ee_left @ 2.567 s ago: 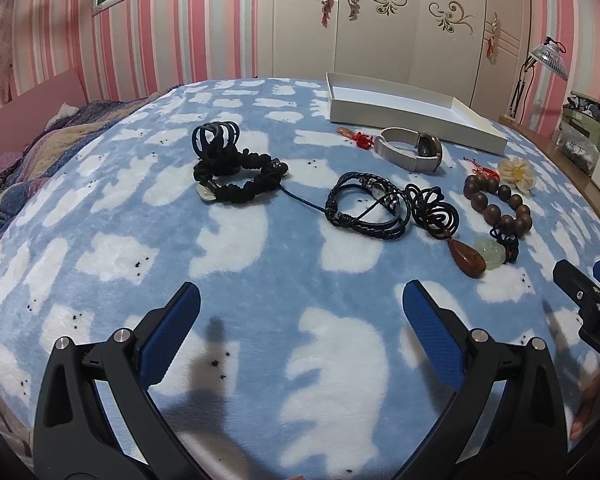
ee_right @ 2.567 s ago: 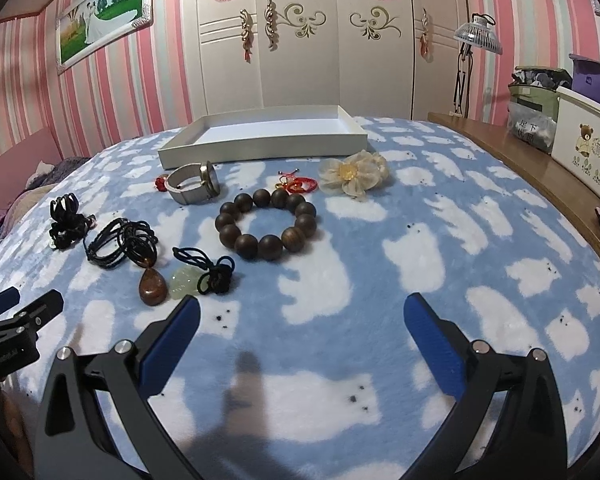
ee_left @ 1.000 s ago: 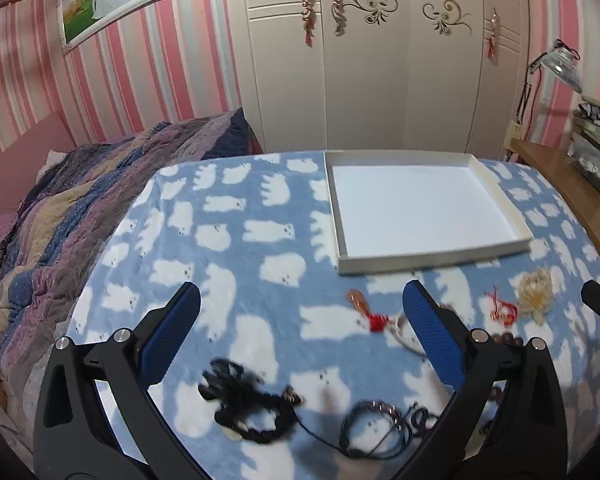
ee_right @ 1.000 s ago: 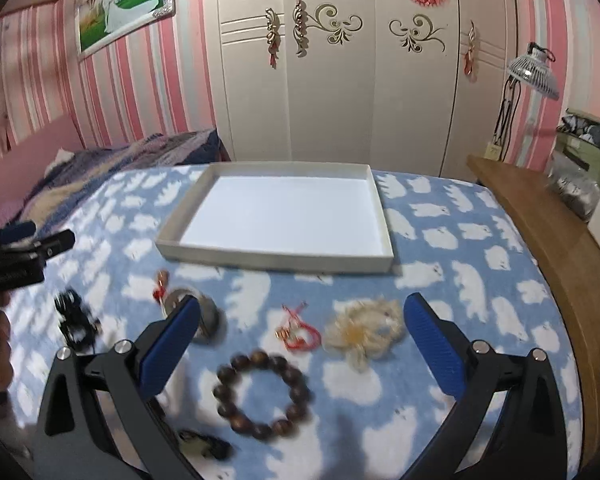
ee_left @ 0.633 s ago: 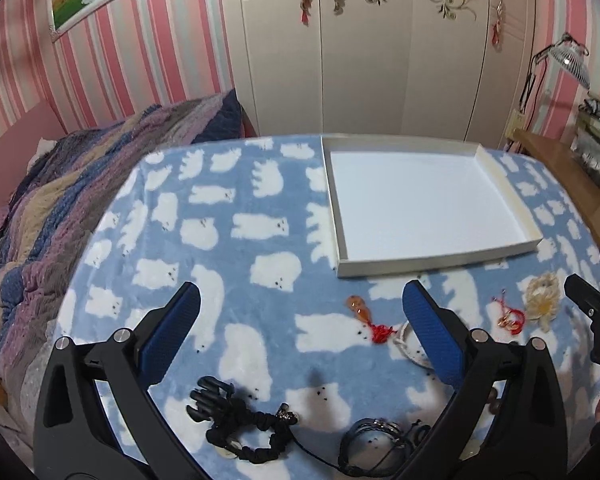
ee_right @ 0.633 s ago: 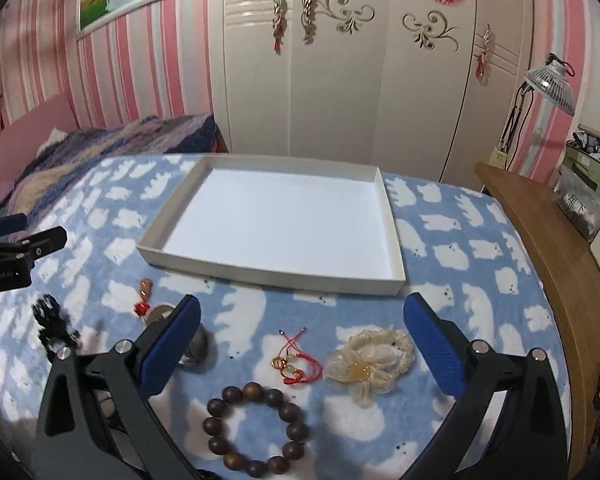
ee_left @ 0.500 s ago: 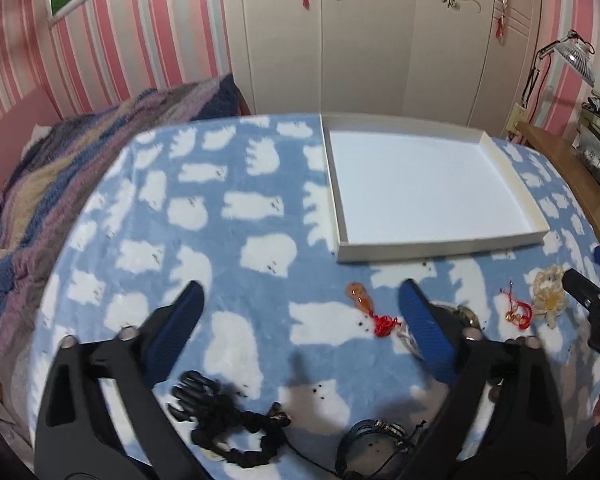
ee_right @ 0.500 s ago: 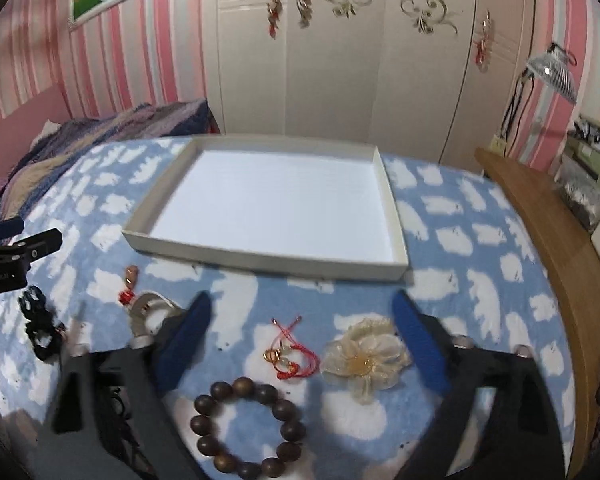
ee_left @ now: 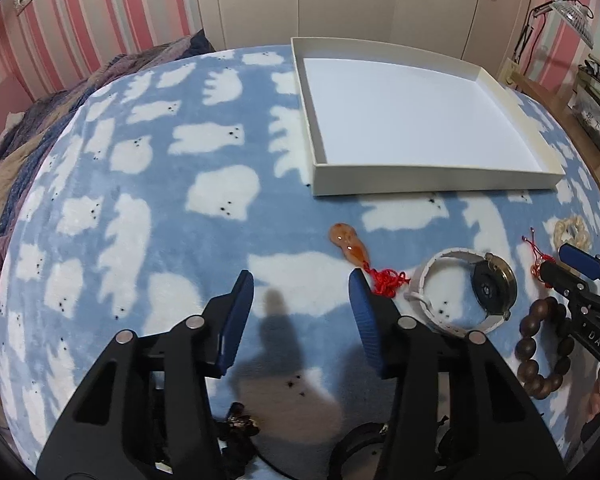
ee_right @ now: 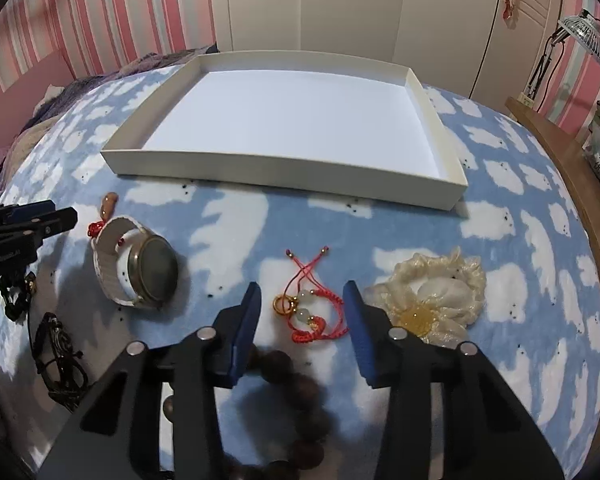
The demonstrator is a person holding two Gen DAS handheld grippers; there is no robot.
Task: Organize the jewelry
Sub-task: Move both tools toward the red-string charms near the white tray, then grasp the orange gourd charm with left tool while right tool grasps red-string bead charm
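Left wrist view: my left claw hangs released, empty, just left of the watch. Right wrist view: my right claw is released, straddling the red string bracelet right of the watch.

One white tray, one watch, one bead bracelet, one red string bracelet, one fabric flower.

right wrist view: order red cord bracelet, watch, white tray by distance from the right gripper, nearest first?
From the right gripper:
1. Red cord bracelet, on the blanket directly between the open fingers.
2. Watch, off to the left, lying on its side.
3. White tray, straight ahead beyond both, nothing in it.
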